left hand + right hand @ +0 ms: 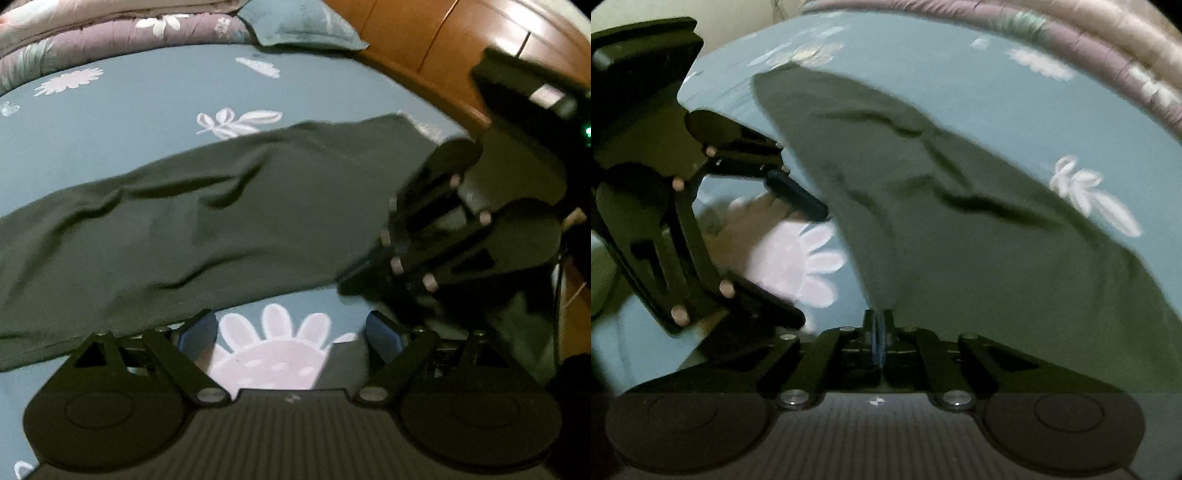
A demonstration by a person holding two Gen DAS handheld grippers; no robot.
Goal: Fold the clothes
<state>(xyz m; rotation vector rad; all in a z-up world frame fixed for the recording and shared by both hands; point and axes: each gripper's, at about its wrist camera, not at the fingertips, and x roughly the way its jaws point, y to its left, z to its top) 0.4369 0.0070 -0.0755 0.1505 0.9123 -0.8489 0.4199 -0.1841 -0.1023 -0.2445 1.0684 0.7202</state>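
I work over a bed with a blue-grey bedsheet (147,110) printed with white flowers and leaves. A dark green garment (207,221) lies stretched across this sheet, with some soft wrinkles in the cloth.

My left gripper (291,332) has its fingers (197,330) wide apart, and between them I see only the sheet and a big pale flower (277,350). The near edge of the garment passes just in front of my left finger, but I cannot tell if it touches it.

My right gripper (878,332) has its fingers pressed together on the edge of the garment, and the cloth rises from the pinch and spreads away over the bed. In the left wrist view this gripper (369,273) sits at the right end of the garment, where the cloth meets it.

At the far side of the bed there is a folded quilt (92,33) in mauve and pink, and beside it a blue-grey pillow (303,26). A wooden cabinet (424,40) stands next to the bed on the right.
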